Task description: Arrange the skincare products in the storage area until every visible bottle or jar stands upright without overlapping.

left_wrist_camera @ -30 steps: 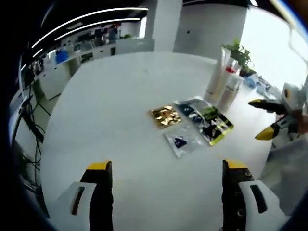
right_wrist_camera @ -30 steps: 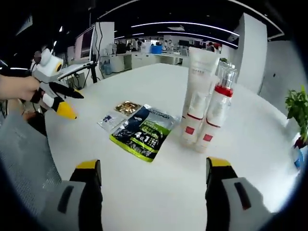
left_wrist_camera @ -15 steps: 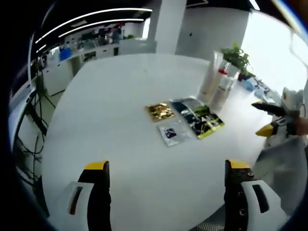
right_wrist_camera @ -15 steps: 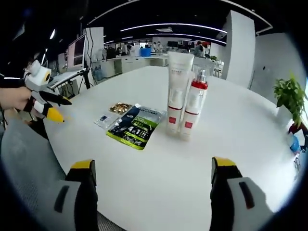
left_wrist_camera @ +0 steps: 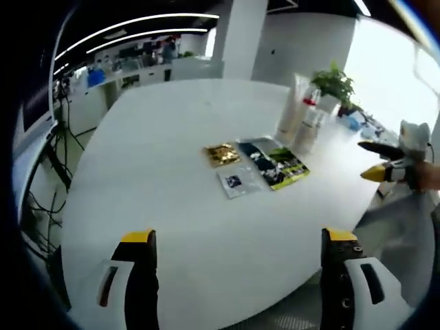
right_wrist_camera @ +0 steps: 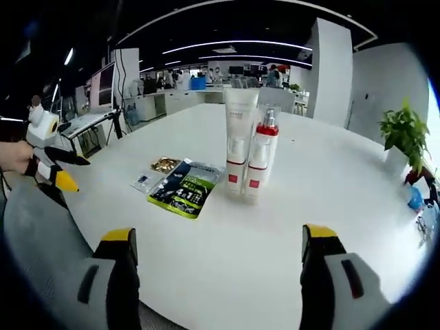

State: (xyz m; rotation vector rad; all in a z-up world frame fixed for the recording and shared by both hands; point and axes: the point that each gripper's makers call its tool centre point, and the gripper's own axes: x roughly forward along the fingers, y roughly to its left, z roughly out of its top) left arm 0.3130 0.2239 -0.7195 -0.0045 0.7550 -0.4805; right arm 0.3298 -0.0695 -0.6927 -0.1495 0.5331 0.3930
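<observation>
A tall white tube (right_wrist_camera: 238, 141) and a clear bottle with a red collar (right_wrist_camera: 259, 161) stand upright side by side on the white table (right_wrist_camera: 323, 185); the tube (left_wrist_camera: 289, 113) and bottle (left_wrist_camera: 306, 124) also stand far right in the left gripper view. Flat beside them lie a dark-green sachet (right_wrist_camera: 181, 190), a gold sachet (right_wrist_camera: 166, 164) and a small clear sachet (right_wrist_camera: 144, 181). My right gripper (right_wrist_camera: 218, 242) is open, back from the table's near edge. My left gripper (left_wrist_camera: 237, 244) is open over the table's near side, nothing between its jaws.
A potted plant (right_wrist_camera: 404, 134) stands at the table's far right, with blue items near it. Desks, monitors and cables ring the room behind. The other gripper (right_wrist_camera: 53, 169), held by a hand, juts in from the left of the right gripper view.
Both cameras have pulled back from the table, so the bottles and sachets look smaller and farther. The products themselves have not moved. Both grippers stay open.
</observation>
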